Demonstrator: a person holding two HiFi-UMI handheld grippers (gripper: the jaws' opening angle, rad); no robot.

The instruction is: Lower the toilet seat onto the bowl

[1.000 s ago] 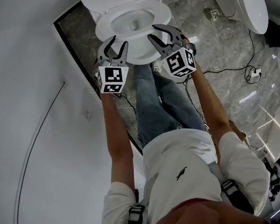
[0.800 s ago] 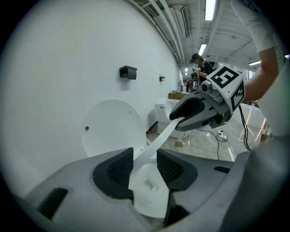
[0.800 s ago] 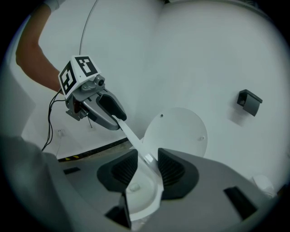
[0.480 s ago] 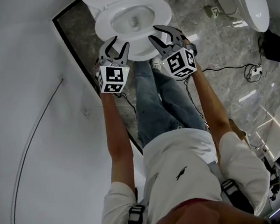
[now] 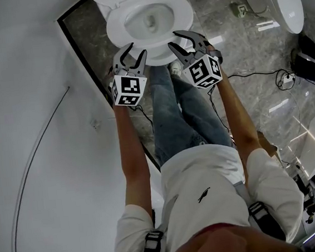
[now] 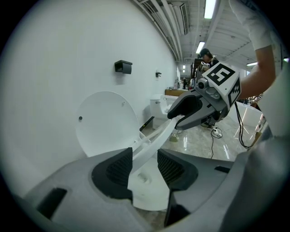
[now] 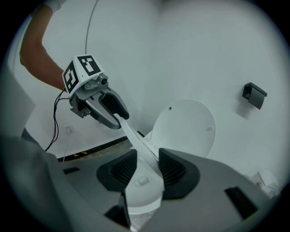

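Between our left gripper's (image 5: 133,50) jaws runs the toilet seat's (image 5: 182,12) front rim; the right gripper (image 5: 177,41) just beside straddles it too. Both jaw pairs have just been opening, pads loose around the rim. Seat sits low over the bowl (image 5: 150,24); contact unclear. Lid (image 6: 106,122) upright beyond.

Left hand-held gripper (image 5: 137,47) and right hand-held gripper (image 5: 172,38) straddle toilet seat (image 5: 185,16).
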